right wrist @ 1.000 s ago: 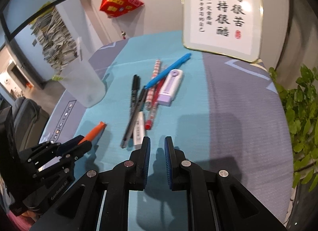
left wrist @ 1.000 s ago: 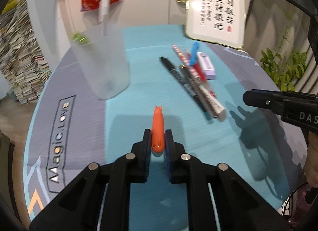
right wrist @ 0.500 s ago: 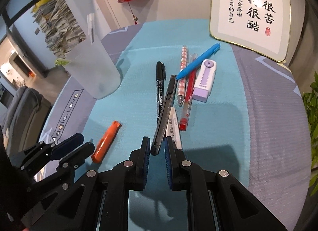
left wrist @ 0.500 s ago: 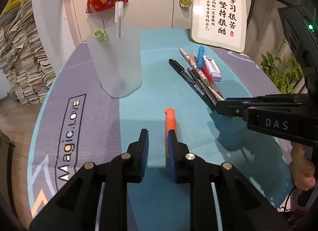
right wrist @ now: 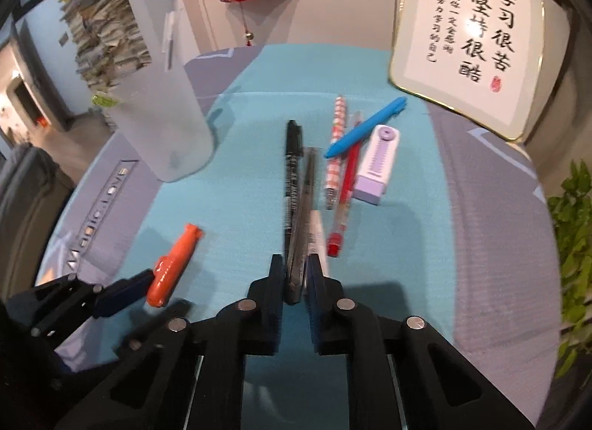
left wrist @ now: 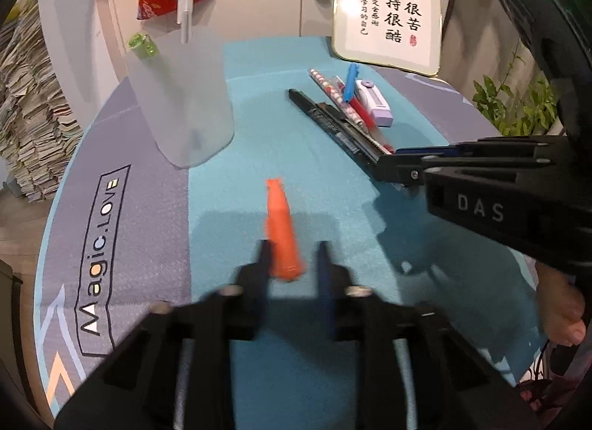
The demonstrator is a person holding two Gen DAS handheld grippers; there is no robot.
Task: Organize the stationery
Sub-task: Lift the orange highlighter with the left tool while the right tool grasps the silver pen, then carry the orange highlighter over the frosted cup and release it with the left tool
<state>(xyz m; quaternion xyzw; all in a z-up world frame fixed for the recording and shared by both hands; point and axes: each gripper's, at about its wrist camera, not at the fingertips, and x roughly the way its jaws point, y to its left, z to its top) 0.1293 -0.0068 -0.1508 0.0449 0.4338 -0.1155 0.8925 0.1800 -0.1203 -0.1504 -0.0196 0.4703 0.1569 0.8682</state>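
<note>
A short orange marker (left wrist: 281, 230) lies on the teal mat (left wrist: 240, 141). My left gripper (left wrist: 292, 256) straddles its near end. The jaws are closing, the left pad sits against the marker and a gap shows at the right pad. In the right wrist view the orange marker (right wrist: 175, 263) lies between the left gripper's (right wrist: 155, 293) fingers. My right gripper (right wrist: 296, 267) is shut on the near end of a dark grey pen (right wrist: 307, 200), which rests among a black marker (right wrist: 292, 163), a white pen (right wrist: 316, 230) and a red pen (right wrist: 346, 189). The frosted cup (left wrist: 181, 97) holds a white pen and a green-topped item.
Beyond the pens lie a checked pen (right wrist: 336, 145), a blue pen (right wrist: 366, 126) and a lilac correction tape (right wrist: 377, 167). A framed calligraphy plaque (right wrist: 470, 41) leans at the back right, with a plant (right wrist: 569, 226) past the table edge. A person's hand (left wrist: 562, 304) holds the right gripper.
The right gripper moved in over the pens and took the dark grey pen's end between its pads. The left gripper loosened off the orange marker, which now lies on the mat between its jaws.
</note>
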